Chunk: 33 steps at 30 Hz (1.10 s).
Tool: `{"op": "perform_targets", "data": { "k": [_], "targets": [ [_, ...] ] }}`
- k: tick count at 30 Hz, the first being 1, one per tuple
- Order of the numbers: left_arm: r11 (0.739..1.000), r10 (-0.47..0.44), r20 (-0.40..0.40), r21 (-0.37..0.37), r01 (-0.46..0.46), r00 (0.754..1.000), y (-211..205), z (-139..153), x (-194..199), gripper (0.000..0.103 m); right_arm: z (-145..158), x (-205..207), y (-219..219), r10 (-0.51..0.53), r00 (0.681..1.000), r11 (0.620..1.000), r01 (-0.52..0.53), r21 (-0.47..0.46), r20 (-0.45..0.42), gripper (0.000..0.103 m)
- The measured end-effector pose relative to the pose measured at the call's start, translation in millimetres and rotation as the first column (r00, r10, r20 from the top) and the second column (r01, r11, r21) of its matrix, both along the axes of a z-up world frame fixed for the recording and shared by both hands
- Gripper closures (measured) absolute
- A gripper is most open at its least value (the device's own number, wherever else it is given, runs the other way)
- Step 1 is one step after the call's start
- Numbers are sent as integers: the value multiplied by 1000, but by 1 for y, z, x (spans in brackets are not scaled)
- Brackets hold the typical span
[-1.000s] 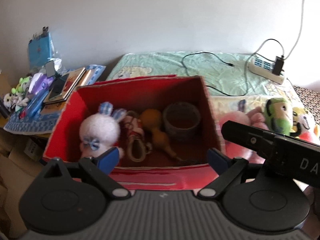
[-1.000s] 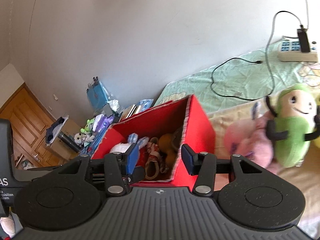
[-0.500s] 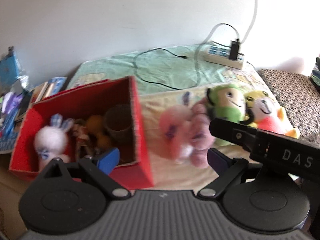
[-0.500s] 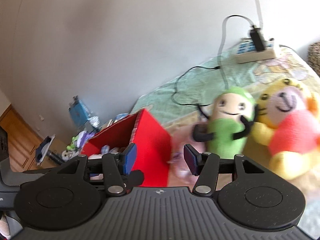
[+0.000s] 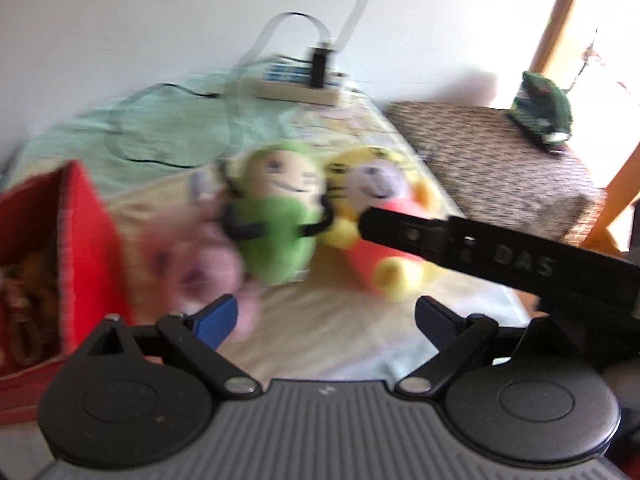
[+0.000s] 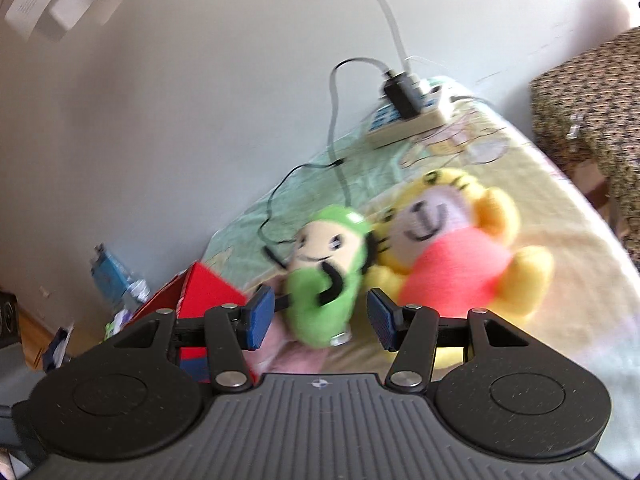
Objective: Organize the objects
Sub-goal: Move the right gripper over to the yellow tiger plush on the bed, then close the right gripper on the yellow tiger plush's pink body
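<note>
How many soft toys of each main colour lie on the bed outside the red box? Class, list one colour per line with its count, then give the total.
Green: 1, the green soft toy
Yellow with a red top: 1, the yellow soft toy
Pink: 1, the pink soft toy
Total: 3

Three plush toys: one green, one yellow-and-red, one pink; one red cardboard box; one white power strip.
</note>
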<state>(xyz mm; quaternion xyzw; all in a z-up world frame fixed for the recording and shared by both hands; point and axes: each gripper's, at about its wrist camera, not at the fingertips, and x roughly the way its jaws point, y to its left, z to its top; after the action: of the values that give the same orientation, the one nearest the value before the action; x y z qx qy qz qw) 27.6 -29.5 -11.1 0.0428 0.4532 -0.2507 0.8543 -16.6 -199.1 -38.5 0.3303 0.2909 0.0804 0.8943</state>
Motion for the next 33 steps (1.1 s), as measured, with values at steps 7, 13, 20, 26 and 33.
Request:
{"op": "perform_targets", "data": {
  "k": [7, 13, 20, 26, 33],
  "targets": [
    [996, -71, -44, -64, 68, 996, -30, -12, 9, 0, -6, -12, -41, -117, 993, 993, 117, 10, -17, 47],
    [991, -118, -83, -75, 111, 990, -53, -20, 18, 0, -15, -11, -68, -195, 980, 980, 196, 20, -38, 47],
    [994, -111, -127, -36, 107, 986, -76, -34, 35, 1, -29, -6, -89, -230, 970, 971, 234, 41, -74, 47],
    [994, -113, -141, -7, 113, 984, -82, -41, 42, 1, -37, -2, -90, -221, 970, 972, 227, 55, -98, 47],
    [993, -110, -163, 32, 117, 980, -91, -54, 49, 1, -46, 11, -90, -194, 974, 977, 203, 68, -115, 47]
  ]
}}
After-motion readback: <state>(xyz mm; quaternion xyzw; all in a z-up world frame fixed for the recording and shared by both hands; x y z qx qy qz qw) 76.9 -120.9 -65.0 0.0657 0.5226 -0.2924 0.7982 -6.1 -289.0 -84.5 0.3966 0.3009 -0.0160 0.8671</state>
